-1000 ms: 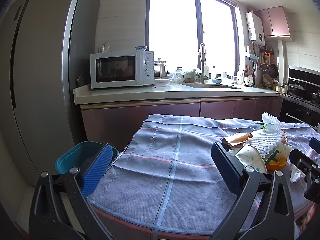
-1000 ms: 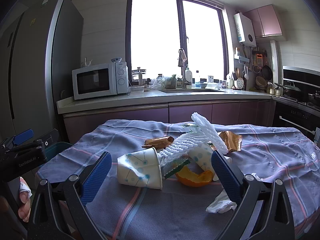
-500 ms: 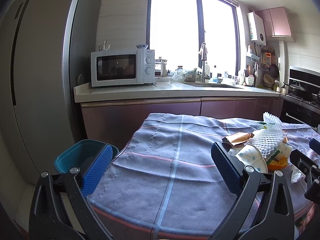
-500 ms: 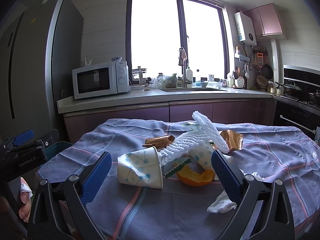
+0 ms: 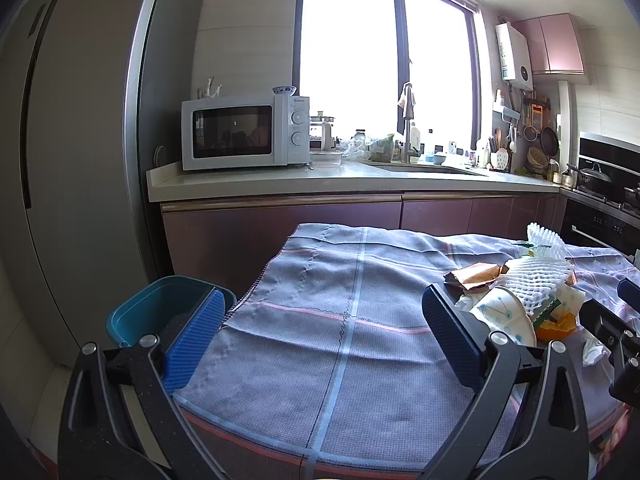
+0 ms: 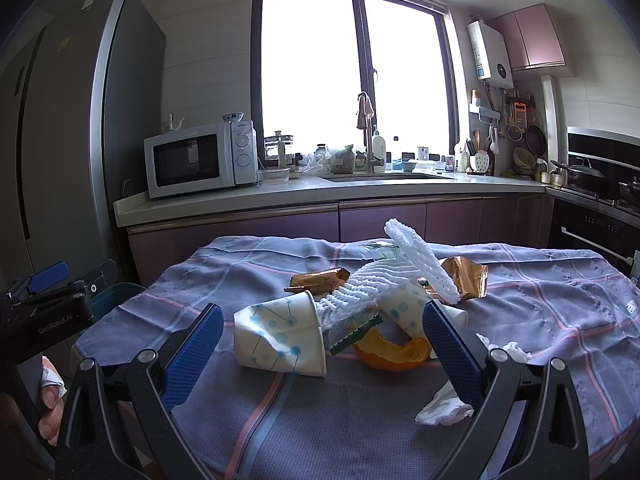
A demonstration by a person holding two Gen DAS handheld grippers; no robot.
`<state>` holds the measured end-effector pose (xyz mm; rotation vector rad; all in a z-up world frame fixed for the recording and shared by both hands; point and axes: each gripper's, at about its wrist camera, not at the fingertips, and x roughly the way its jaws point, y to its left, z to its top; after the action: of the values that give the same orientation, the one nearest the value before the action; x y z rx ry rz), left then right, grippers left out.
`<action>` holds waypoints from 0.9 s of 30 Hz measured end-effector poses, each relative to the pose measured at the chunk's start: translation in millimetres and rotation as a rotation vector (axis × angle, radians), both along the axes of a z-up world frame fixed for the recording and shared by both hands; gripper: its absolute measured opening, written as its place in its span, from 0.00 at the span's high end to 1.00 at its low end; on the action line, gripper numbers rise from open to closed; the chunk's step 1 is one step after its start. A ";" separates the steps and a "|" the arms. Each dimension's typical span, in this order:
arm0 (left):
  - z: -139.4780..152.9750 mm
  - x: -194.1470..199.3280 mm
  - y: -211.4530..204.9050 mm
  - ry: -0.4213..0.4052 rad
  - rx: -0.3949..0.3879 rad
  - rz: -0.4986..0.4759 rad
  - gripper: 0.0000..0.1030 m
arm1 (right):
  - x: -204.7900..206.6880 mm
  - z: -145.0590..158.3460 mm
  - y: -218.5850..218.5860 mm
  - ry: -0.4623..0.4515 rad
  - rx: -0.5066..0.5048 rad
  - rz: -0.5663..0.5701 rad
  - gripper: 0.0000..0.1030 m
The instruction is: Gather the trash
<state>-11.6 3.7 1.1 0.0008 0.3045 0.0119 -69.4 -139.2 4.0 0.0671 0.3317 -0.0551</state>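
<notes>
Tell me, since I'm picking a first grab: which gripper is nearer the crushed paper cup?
Right. The right gripper is open with the crushed paper cup just ahead between its fingers; the left gripper is open over bare cloth, the cup off to its right.

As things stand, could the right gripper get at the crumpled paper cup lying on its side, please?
Probably yes: the right gripper is open, the paper cup lies straight ahead between its fingers, and nothing blocks that side; only the foam net rests against its far end.

Kitchen in bright daylight, tall window (image 6: 352,76) blown out white, grey fridge (image 5: 72,160) at left, white microwave (image 5: 244,132) on pale counter (image 6: 320,192), mauve cabinets (image 6: 380,220) below, checked grey tablecloth (image 5: 340,320) in front
</notes>
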 end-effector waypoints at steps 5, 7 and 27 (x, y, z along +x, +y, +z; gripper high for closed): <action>-3.2 0.3 -2.0 0.006 0.000 -0.002 0.05 | 0.3 -0.5 -0.2 0.002 0.001 0.001 0.07; -3.6 1.4 -2.5 0.009 -0.001 -0.003 0.05 | 0.9 -1.5 -0.3 0.004 0.002 0.001 0.07; -8.4 10.2 -8.2 0.045 0.004 -0.016 0.05 | 7.1 -5.2 -8.7 0.022 0.025 0.009 0.07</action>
<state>-1.4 -4.5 -7.3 0.0073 0.3490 -0.0036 -62.4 -147.9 -1.2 0.0898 0.3548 -0.0432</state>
